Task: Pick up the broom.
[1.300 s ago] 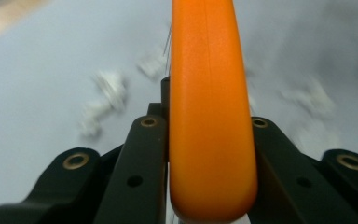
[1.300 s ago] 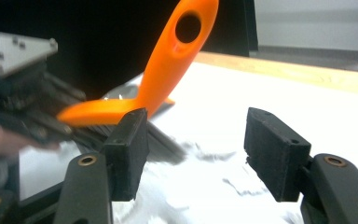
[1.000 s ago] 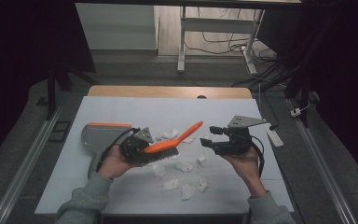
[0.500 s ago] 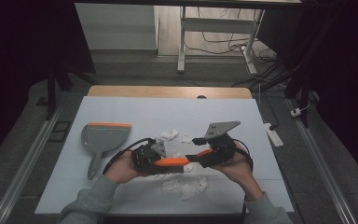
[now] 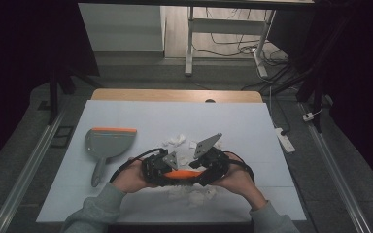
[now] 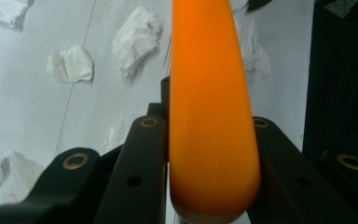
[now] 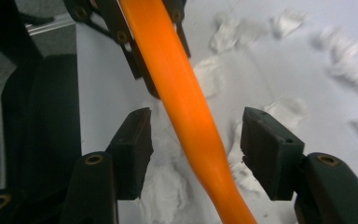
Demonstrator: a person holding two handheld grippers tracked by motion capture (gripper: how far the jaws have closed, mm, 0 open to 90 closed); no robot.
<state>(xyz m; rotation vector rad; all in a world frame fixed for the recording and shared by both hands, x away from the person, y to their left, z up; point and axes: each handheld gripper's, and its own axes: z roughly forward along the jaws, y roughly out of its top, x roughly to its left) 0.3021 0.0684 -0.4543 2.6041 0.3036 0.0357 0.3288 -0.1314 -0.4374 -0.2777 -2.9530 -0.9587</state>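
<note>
My left gripper (image 5: 156,170) is clamped on the orange brush handle (image 5: 183,173), both jaws pressed against its sides in the left gripper view. The handle (image 6: 209,107) runs straight away from that camera, its rounded end nearest. From above, its long axis lies left to right, low over the table (image 5: 141,111) near its near edge, bridging my two grippers. My right gripper (image 5: 212,167) faces the left one with its jaws spread; the handle (image 7: 186,107) passes between them without touching either. Crumpled paper scraps (image 5: 177,141) lie scattered around and beneath both grippers. The grey dustpan (image 5: 108,141) with its orange lip sits to the left, handle pointing near; I see nothing in it.
</note>
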